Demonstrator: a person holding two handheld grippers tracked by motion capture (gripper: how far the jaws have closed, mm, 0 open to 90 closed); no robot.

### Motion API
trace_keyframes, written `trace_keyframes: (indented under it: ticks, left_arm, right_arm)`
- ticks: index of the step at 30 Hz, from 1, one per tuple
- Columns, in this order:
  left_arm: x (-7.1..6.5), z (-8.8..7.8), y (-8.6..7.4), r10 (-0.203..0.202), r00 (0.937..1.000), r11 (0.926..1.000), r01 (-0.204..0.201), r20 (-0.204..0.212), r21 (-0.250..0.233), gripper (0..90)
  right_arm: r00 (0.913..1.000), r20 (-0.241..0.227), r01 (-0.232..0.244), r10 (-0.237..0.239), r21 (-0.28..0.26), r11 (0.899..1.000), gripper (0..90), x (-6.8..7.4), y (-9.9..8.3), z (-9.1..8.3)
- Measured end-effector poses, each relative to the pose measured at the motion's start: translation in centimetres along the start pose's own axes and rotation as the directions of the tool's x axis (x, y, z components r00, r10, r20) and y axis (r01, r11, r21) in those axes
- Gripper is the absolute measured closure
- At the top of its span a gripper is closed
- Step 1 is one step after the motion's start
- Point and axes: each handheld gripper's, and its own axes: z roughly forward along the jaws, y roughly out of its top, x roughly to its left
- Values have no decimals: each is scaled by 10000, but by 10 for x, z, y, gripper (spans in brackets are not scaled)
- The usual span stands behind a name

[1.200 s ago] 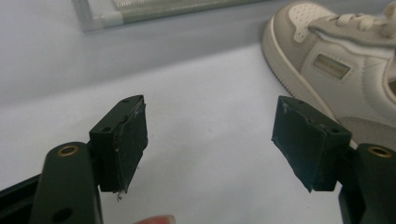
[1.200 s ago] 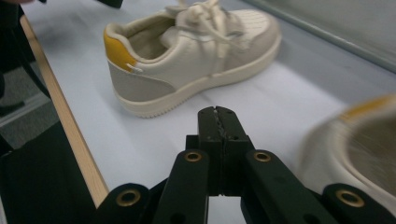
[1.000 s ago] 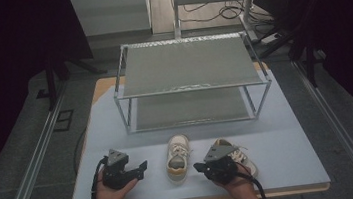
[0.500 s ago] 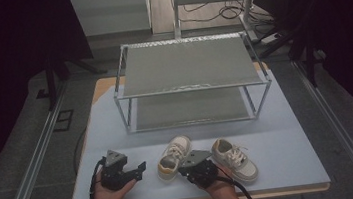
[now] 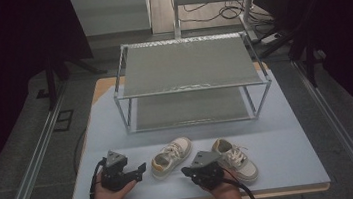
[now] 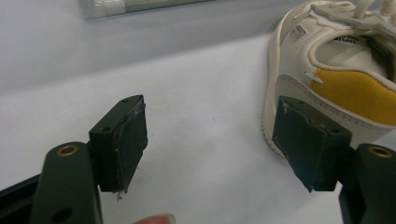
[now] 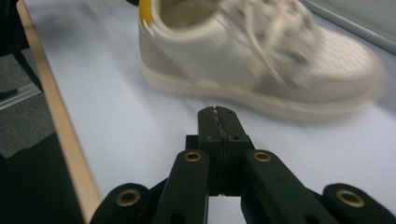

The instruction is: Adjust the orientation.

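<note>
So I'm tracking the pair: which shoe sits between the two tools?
The left shoe, yellow-heeled, lies between the left tool and right tool; the other shoe lies right of both.

1. The left gripper (image 5: 139, 169) had its jaws wide apart with bare table (image 5: 290, 142) between its fingers (image 6: 122, 140); the left shoe (image 5: 171, 156) stood just beyond the right-hand finger, blocking that side.
2. The right gripper (image 7: 218, 122) had its jaws pressed together; ahead of its fingertips a strip of bare table lay free, then the left shoe's side barred the way.
3. The right shoe (image 5: 235, 158) sat just beside that gripper's body.
4. Beyond both shoes, open table ran to the two-shelf rack (image 5: 193, 85).
</note>
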Motion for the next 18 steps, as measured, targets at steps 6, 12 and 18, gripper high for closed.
trace_keyframes:
  ticks: [6,12,18]
  left_arm:
    - [2,-2,-1,-40,10000,10000,39,-57,-13,260]
    - [3,0,-1,-71,9999,10000,71,-92,51,259]
    - [2,2,-2,-47,10000,9998,48,-85,172,258]
  right_arm:
    - [9977,548,-379,388,-168,9991,892,-6,-30,-39]
    - [9858,1003,-1313,1350,-430,9904,892,-22,-64,-76]
    - [9761,1137,-1817,1851,-398,9825,892,-28,-89,-96]
